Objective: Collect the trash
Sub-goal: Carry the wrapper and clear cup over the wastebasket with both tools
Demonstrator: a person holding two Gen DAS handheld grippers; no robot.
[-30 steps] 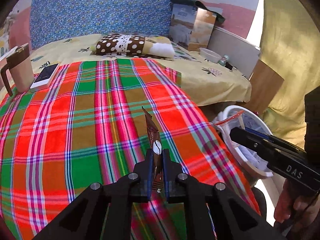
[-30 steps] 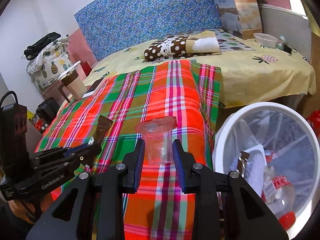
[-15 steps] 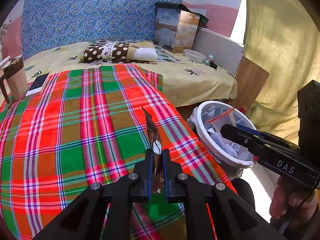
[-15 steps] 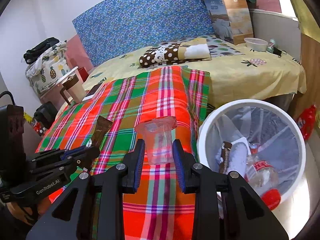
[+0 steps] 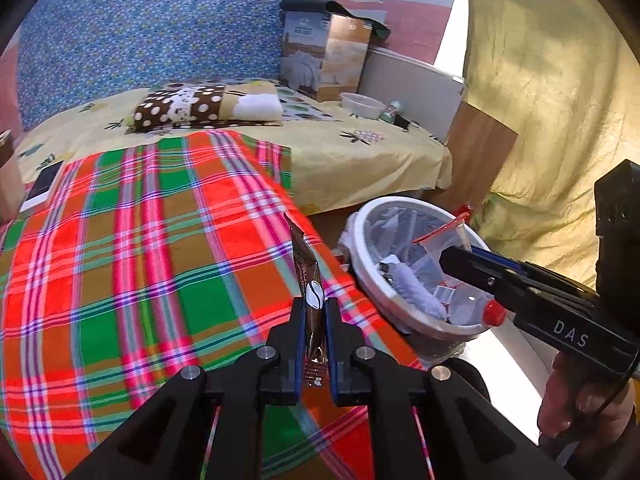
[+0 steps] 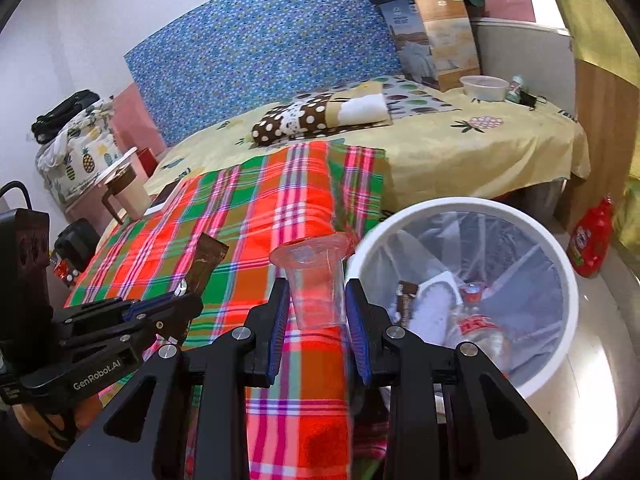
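Trash item one: brown snack wrapper [image 5: 310, 296], upright, pinched between the pads of your left claw [image 5: 312, 320] above the plaid blanket [image 5: 120, 248] on the bed. Trash item two: clear plastic cup [image 6: 316, 280], rim up, squeezed by your right claw [image 6: 316, 312] at the blanket's right edge. White bin [image 6: 560, 280], lined and part-filled, stands just right of the bed.

Both wrist cameras are looking forward and downward along their fingers, close above the plaid blanket [image 5: 132, 256] at the bed's edge; both are sharing the white bin [image 6: 560, 280] and headboard [image 5: 160, 32].
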